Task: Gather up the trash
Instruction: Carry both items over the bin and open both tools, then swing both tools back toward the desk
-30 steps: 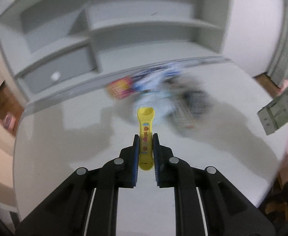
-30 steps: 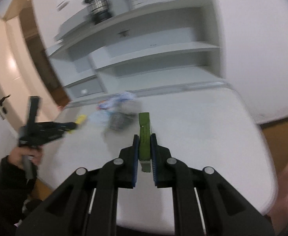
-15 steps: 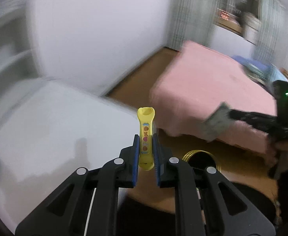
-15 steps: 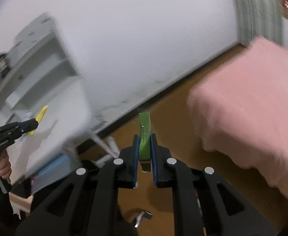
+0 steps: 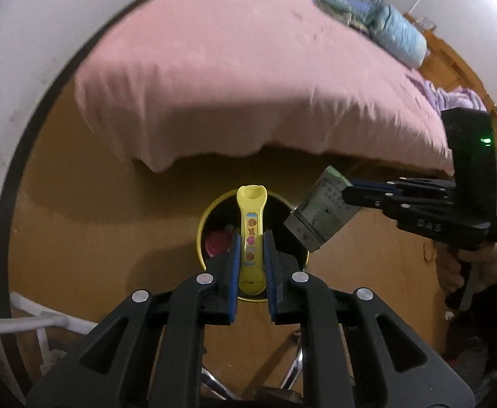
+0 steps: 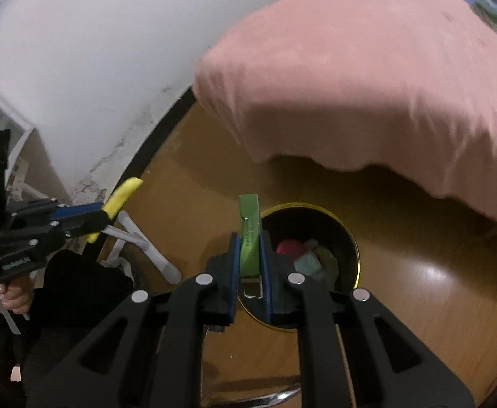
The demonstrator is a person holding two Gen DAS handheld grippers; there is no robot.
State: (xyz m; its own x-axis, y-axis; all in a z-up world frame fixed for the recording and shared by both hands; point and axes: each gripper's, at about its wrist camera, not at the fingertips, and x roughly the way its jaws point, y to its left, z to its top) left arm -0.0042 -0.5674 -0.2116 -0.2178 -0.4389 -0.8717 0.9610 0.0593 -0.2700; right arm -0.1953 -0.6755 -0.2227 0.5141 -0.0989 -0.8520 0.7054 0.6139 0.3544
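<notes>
My left gripper point(image 5: 251, 255) is shut on a yellow plastic wrapper point(image 5: 251, 224) with small printed shapes, held above the round gold-rimmed bin point(image 5: 201, 227) on the floor. My right gripper point(image 6: 249, 251) is shut on a flat green carton point(image 6: 249, 234), held over the left rim of the same bin point(image 6: 350, 238). The bin holds a pink ball point(image 6: 289, 248) and other scraps. In the left wrist view the right gripper point(image 5: 347, 192) and its carton point(image 5: 320, 217) hang at the bin's right. In the right wrist view the left gripper point(image 6: 104, 214) with the yellow wrapper point(image 6: 122, 195) is at the left.
A bed with a pink cover point(image 5: 248, 78) overhangs the wooden floor point(image 5: 95, 231) just behind the bin. A white wall point(image 6: 78, 51) and dark skirting stand at the left. White table legs point(image 6: 146, 248) and a metal chair base point(image 5: 292, 374) are close below.
Both grippers swung away from the white table and shelves, past the wall and bed, and now point down at the bin on the floor. Each keeps its hold.
</notes>
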